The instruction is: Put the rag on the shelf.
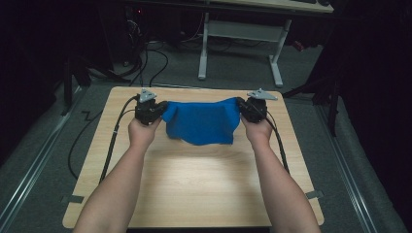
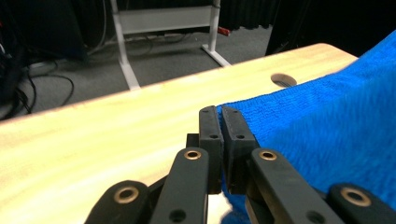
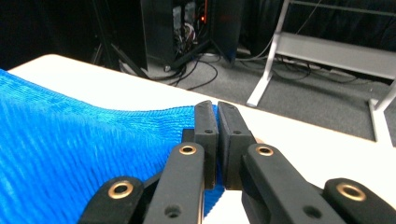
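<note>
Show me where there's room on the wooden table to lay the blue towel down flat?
The bare patch of the light wooden table between the two forearms, below the hanging blue terry towel, is free. The far edge is crowded: the left gripper and right gripper each pinch a top corner there.

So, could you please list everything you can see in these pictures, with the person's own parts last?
towel: one, blue, stretched between both claws over the table's far half
table: one, light wood, centre, round hole near one corner
desk frame: one, white, on the floor beyond the table
cables: several, black, on the grey floor behind
left claw: one, black, shut on towel corner
right claw: one, black, shut on towel corner
forearms: two, bare, entering from the bottom
</note>
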### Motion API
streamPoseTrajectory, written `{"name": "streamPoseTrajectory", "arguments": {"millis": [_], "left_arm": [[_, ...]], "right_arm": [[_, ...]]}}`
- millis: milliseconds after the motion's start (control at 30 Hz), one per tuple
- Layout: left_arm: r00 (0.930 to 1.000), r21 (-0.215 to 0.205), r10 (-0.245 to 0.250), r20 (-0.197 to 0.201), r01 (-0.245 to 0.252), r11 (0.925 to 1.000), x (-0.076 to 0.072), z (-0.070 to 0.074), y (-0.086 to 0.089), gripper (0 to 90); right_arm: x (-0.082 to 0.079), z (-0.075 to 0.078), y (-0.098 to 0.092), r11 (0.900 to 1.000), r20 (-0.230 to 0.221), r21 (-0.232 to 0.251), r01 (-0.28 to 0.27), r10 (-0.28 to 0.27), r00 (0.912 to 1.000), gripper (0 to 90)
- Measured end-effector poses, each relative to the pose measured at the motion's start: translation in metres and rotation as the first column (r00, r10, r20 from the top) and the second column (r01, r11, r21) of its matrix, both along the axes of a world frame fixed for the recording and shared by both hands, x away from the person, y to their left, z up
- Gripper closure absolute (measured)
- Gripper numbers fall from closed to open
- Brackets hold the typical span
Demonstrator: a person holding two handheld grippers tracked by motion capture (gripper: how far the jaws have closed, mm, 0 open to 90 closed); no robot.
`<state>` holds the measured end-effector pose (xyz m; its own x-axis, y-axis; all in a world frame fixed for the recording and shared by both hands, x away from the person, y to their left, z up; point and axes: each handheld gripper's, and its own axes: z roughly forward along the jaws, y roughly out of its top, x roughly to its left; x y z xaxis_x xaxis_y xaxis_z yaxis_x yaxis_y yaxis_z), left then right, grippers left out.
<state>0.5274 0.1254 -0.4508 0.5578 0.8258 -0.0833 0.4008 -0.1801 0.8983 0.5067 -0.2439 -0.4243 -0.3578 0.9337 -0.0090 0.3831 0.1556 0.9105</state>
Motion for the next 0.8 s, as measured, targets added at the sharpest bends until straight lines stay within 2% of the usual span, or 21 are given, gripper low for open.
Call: {"name": "streamPoseTrajectory", "arguments": {"millis": [100, 233, 500, 800], "left_arm": [[0.9995, 0.01, -0.009, -0.032, 0.009, 0.9999, -0.003, -0.011, -0.002, 88.1], [0.9989, -0.004, -0.015, -0.043, 0.015, 0.9999, -0.007, -0.023, -0.002, 88.1], [0.9967, 0.003, -0.034, -0.074, 0.035, 0.9994, -0.009, -0.035, -0.008, 88.0], [0.9919, 0.009, -0.046, -0.119, 0.047, 0.9989, -0.012, -0.051, -0.012, 88.0]], "right_arm": [[-0.002, -0.011, 0.0, 1.0, -0.019, 0.0, -0.004, 0.004, 0.9998, 88.1], [-0.004, -0.022, 0.001, 1.0, -0.045, 0.008, -0.007, 0.007, 0.999, 88.2], [-0.004, -0.034, 0.009, 1.0, -0.074, 0.005, -0.029, 0.029, 0.9968, 88.1], [-0.006, -0.05, 0.009, 0.999, -0.108, 0.038, -0.029, 0.032, 0.9936, 88.0]]}}
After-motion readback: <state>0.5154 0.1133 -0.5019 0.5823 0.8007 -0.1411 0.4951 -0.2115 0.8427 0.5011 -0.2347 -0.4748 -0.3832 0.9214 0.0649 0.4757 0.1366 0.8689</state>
